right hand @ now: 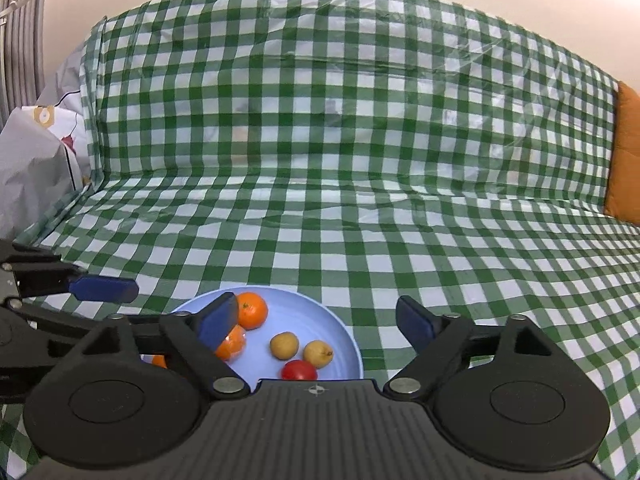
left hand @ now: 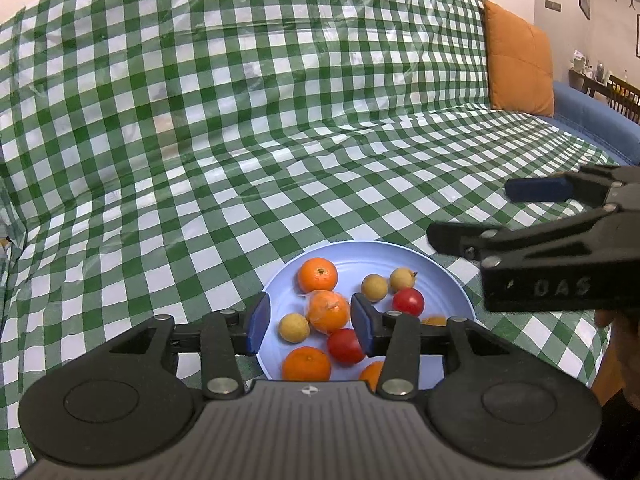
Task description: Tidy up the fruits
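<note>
A light blue plate (left hand: 436,276) lies on the green checked cloth and holds several oranges, red fruits and small yellow-brown fruits. My left gripper (left hand: 308,322) is open above the plate, its blue pads on either side of an orange (left hand: 329,311) without touching it. A red fruit (left hand: 345,346) lies just below. My right gripper (right hand: 320,322) is open and empty above the plate (right hand: 344,332), over the yellow-brown fruits (right hand: 284,345) and a red fruit (right hand: 299,370). The right gripper also shows at the right in the left wrist view (left hand: 480,212).
The checked cloth (left hand: 240,140) covers a sofa seat and backrest. An orange cushion (left hand: 518,60) leans at the right end. A grey patterned pillow (right hand: 36,160) lies at the left end. Wooden chairs (left hand: 618,94) stand far right.
</note>
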Demonstrator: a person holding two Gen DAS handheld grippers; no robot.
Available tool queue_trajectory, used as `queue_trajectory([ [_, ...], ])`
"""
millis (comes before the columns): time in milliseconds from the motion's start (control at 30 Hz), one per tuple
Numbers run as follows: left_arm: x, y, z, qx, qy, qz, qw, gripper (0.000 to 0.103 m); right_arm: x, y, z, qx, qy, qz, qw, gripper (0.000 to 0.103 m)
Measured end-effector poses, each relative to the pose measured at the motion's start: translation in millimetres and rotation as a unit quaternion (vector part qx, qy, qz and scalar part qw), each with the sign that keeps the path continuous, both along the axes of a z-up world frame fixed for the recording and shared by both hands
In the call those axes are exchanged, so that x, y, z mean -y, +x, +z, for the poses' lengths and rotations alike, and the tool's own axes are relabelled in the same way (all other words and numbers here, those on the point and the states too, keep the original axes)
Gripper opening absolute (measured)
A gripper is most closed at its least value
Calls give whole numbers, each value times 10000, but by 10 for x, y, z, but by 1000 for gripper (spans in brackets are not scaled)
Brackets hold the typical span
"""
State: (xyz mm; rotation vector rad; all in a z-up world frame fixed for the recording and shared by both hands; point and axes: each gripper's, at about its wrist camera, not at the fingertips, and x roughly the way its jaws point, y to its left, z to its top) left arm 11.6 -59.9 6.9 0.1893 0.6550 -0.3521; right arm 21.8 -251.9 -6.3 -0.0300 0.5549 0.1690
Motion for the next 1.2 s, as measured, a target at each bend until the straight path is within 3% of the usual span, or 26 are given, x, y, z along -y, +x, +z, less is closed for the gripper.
queue_trajectory([
  [100, -10, -41, 26, 27, -8, 13, 10000, 52, 39, -39, 81, 57, -14, -48, 10000, 97],
  [233, -40, -113, 71, 82, -13, 58, 9999, 63, 105, -101, 212, 82, -5, -176, 9998, 102],
  [467, -152, -254, 199, 155, -121, 299, 9994, 83, 143, -149, 303, -317, -54, -442, 9985, 102],
  [633, -215, -357, 260, -30, -330, 636, 9974, 87, 108, -219, 328, -567, 62, -478, 9972, 102],
  [867, -288, -497, 307, -204, -442, 1111, 9926, 102, 47, -291, 314, -738, 77, -537, 9958, 102],
  [967, -302, -464, 296, -241, -391, 1165, 9921, 102, 40, -290, 271, -871, 136, -621, 9942, 102],
  [1133, -291, -305, 145, -763, -283, 1271, 9885, 102, 56, -257, 101, -1363, 538, -725, 9865, 102],
  [1200, -273, -265, 101, -879, -269, 1237, 9881, 102, 54, -232, 39, -1491, 461, -757, 9848, 102],
])
